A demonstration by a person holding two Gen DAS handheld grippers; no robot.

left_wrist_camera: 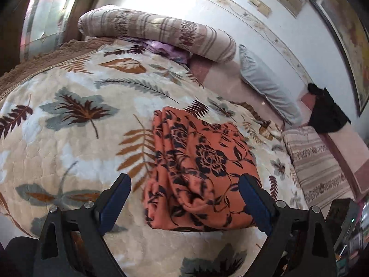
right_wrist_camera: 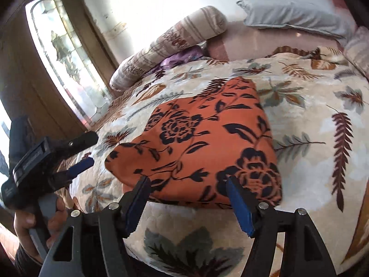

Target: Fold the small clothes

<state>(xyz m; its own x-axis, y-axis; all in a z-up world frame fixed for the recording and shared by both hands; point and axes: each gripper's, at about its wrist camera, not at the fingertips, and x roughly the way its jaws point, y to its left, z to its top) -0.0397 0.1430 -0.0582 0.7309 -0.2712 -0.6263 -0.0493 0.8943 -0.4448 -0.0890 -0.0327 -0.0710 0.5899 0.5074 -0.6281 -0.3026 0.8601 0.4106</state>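
**A:** While both pairs of jaws stand wide with nothing between them, where do we find the garment?

**B:** We see the right gripper (right_wrist_camera: pixel 186 183) poised at the near edge of the folded orange floral garment (right_wrist_camera: pixel 203 143), its blue pads just short of the cloth and pressing on nothing. The left gripper (left_wrist_camera: pixel 184 182) is equally wide and empty, the same garment (left_wrist_camera: pixel 198 166) lying beyond its tips. In the right wrist view the left gripper (right_wrist_camera: pixel 88 147) appears off to the garment's left side, held in a person's hand (right_wrist_camera: pixel 34 221).

**A:** How do we expect it to handle?

**B:** We judge it light, soft and limp: thin fabric that drapes, wrinkles and slides over itself. The stacked layers bulge at the near edge. We would pinch through all layers at a corner or folded edge, not mid-panel, lest the top layer alone lift.

**A:** And containers?

**B:** We see none; the garment rests directly on the leaf-patterned blanket (right_wrist_camera: pixel 311 138) covering the bed, with a grey pillow (right_wrist_camera: pixel 290 16) and a rolled striped blanket (right_wrist_camera: pixel 175 39) well apart at its head.
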